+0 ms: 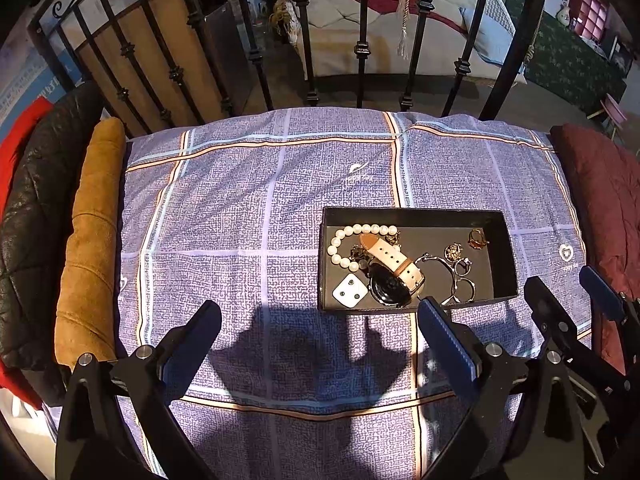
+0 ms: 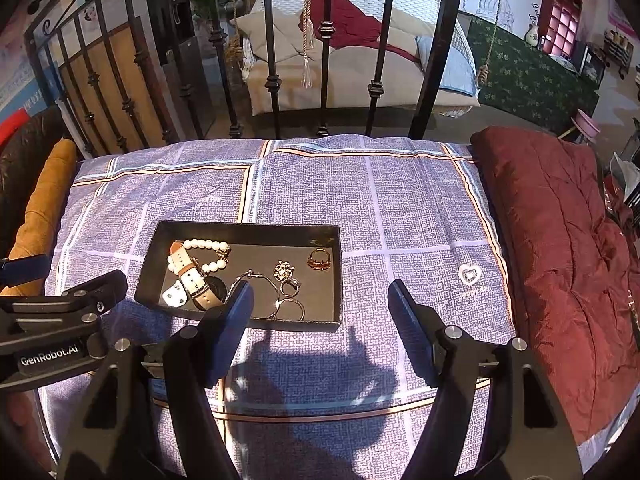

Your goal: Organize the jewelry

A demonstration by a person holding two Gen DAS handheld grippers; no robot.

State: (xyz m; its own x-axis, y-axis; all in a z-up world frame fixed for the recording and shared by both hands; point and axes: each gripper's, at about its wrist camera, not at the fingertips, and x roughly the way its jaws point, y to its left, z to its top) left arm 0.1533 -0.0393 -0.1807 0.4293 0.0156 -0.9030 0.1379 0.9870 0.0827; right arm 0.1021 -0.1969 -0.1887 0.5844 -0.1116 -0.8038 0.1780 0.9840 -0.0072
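A black open box [image 1: 505, 248] [image 2: 240, 229] lies on the purple checked cloth [image 1: 248, 220] [image 2: 400, 220]. In it are a pearl bracelet [image 1: 340, 240] [image 2: 204, 245], a watch with a beige strap [image 1: 394, 270] [image 2: 192, 278], a white earring card [image 1: 350, 290] [image 2: 175, 294], a silver bangle [image 1: 450, 276] [image 2: 260, 280] and several rings [image 1: 478, 239] [image 2: 319, 260]. My left gripper [image 1: 320, 320] is open and empty, just short of the box's near edge. My right gripper [image 2: 320, 300] is open and empty, at the box's near right corner; it also shows in the left wrist view [image 1: 568, 292].
A black iron railing [image 1: 360, 48] [image 2: 272, 80] stands behind the cloth. A tan cushion [image 1: 92, 240] [image 2: 40, 208] and a black jacket [image 1: 28, 216] lie on the left. A dark red quilt [image 1: 600, 208] [image 2: 560, 248] lies on the right.
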